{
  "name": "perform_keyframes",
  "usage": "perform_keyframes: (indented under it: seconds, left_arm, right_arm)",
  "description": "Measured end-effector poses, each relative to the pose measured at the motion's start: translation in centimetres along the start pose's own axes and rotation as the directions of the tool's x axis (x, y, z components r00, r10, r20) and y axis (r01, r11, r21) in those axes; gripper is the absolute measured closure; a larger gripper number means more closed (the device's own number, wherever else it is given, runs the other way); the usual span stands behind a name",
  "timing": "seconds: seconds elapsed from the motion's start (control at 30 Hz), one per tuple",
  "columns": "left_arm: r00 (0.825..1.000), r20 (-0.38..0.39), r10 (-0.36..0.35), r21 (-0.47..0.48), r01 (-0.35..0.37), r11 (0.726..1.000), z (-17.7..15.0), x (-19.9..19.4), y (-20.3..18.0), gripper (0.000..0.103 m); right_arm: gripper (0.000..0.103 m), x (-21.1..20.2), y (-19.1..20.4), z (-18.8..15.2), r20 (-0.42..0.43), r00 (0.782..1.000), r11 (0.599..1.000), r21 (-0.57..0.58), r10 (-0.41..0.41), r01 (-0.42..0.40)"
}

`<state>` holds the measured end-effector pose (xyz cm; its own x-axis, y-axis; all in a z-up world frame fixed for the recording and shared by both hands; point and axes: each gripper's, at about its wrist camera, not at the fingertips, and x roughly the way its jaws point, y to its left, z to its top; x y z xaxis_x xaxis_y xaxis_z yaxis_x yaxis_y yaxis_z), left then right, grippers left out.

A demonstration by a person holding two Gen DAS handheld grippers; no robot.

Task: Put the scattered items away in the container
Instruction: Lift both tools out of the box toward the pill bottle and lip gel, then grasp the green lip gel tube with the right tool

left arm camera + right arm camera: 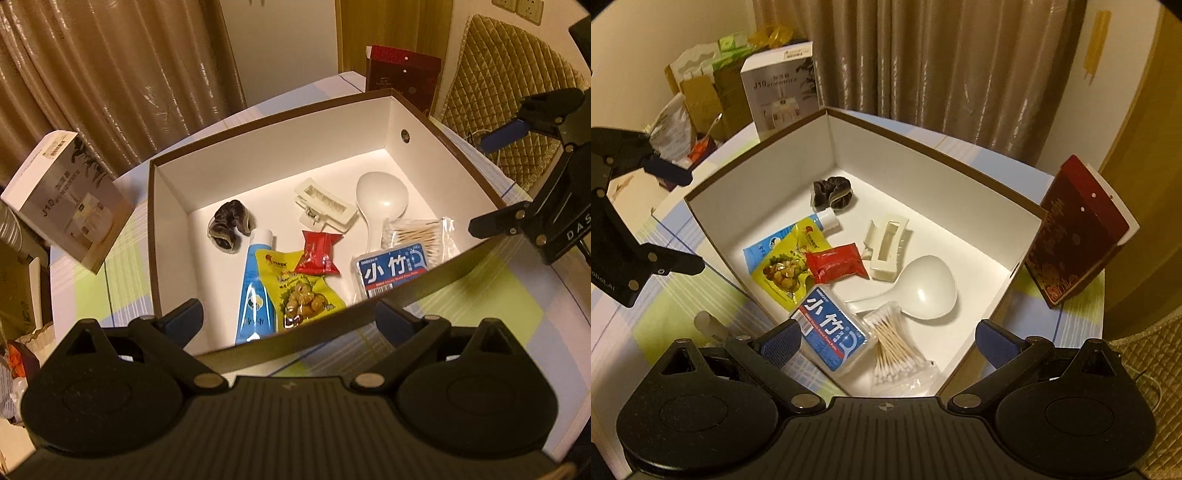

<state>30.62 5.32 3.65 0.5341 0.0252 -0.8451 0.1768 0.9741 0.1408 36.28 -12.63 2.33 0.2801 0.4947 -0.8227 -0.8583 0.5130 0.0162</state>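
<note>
1. Checked cloth on worktop point(122, 273), curtains behind.
2. Left gripper point(290, 317) and right gripper point(886, 345) hovering at near rim, jaws wide, holding nothing.
3. Items gathered inside box point(424, 122): tube point(256, 288) lengthwise, cap pointing away; spoon point(923, 290) handle toward near wall; scrunchie point(229, 227) farthest.
4. Small pale object point(709, 325) apparently outside the box.

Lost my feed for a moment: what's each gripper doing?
Left gripper: open, holding nothing.
Right gripper: open, holding nothing.
</note>
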Motion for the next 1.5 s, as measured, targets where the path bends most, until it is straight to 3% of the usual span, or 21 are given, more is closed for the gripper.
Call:
perform_keyframes:
  seconds: [0.27, 0.5, 0.7, 1.0, 1.5]
  left_arm:
    - [0.999, 0.037, 0.017, -0.083, -0.014, 0.996, -3.9, -3.0, 0.1, 0.005]
    - [0.997, 0.015, 0.074, -0.166, -0.071, 0.984, -8.7, -4.2, -0.8, 0.005]
    - [0.997, -0.007, 0.074, -0.281, -0.073, 0.957, -13.2, -3.9, -1.9, 0.005]
    - [0.995, -0.093, 0.035, -0.417, -0.071, 0.906, -19.8, -2.2, -2.2, 0.007]
    - [0.984, -0.151, 0.099, -0.526, -0.165, 0.835, -24.2, -1.5, 2.9, 0.007]
  right_arm:
    - [0.000, -2.4, 1.9, -2.6, 0.073, 0.997, 1.000, 0.013, -0.013, 0.012]
    - [0.000, -3.6, 3.9, -5.7, 0.100, 0.995, 0.999, 0.022, -0.030, 0.028]
    - [0.000, -3.2, 4.9, -9.1, 0.103, 0.995, 0.995, 0.091, 0.019, -0.029]
    - [0.000, 0.7, 10.1, -14.5, -0.011, 0.993, 0.988, 0.103, 0.116, -0.114]
    - [0.000, 4.8, 16.0, -13.3, -0.019, 0.985, 0.985, 0.029, 0.172, -0.171]
